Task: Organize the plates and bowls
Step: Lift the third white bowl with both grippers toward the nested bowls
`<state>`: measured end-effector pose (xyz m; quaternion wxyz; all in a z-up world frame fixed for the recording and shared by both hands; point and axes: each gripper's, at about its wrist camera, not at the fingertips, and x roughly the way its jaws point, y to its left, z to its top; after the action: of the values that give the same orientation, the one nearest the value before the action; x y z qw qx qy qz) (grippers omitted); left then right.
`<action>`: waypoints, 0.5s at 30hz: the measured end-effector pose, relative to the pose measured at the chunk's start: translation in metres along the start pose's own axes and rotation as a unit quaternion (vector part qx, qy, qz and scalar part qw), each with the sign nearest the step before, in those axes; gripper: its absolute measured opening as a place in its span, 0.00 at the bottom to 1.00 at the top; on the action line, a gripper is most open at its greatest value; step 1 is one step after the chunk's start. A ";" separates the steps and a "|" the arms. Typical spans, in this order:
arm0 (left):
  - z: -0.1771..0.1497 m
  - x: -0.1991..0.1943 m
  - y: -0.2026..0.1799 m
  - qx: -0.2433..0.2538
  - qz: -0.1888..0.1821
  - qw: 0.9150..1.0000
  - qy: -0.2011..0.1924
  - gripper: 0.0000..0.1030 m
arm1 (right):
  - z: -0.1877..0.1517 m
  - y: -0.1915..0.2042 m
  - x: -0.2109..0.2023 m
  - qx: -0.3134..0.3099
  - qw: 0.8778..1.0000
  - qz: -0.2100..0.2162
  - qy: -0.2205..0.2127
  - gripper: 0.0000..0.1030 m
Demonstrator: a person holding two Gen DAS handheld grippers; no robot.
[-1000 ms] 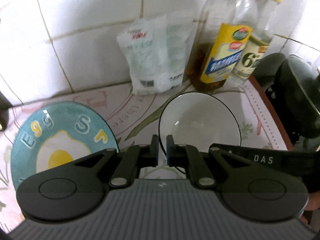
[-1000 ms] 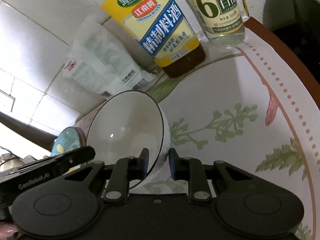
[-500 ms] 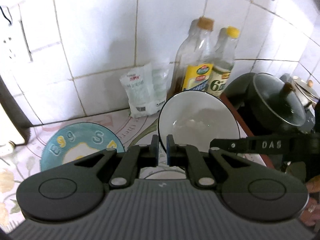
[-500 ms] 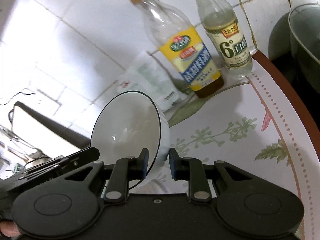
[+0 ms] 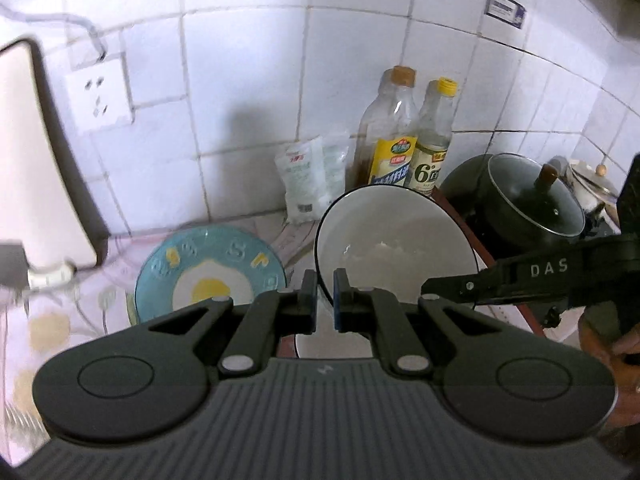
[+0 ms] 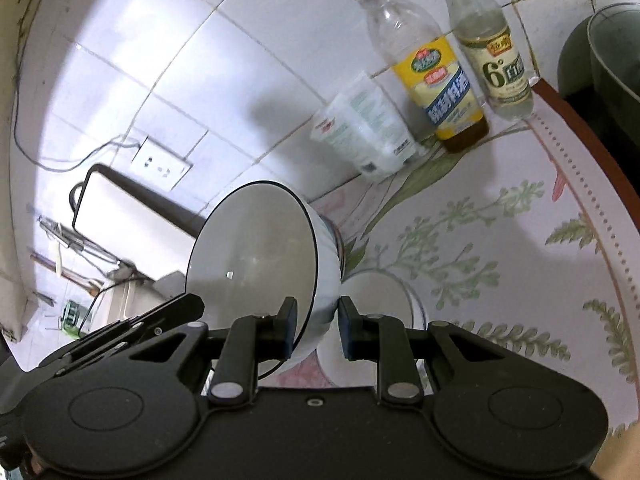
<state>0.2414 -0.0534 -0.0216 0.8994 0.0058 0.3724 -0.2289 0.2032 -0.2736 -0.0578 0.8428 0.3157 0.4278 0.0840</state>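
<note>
Both grippers have lifted the white bowl clear of the desk; left gripper and right gripper each clench its rim. Tilted steeply above a second bowl, it could slip and chip both.

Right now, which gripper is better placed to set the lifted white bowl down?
The right gripper: its fingers clamp the rim of the white black-rimmed bowl, held tilted above the table. The left gripper is nearly closed on nothing.
</note>
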 end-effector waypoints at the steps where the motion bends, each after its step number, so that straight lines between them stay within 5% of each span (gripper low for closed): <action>1: -0.003 0.001 0.001 -0.005 0.002 1.000 0.005 0.06 | -0.002 0.000 0.001 0.001 1.000 -0.003 0.002 0.26; 15: -0.051 0.033 0.021 -0.070 0.000 0.997 0.030 0.06 | -0.020 0.008 0.028 -0.050 0.996 -0.074 0.025 0.26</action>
<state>0.2363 -0.0385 -0.0843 0.8862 -0.0507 0.4141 -0.2017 0.2058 -0.2467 -0.0807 0.8504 0.2385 0.4662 0.0510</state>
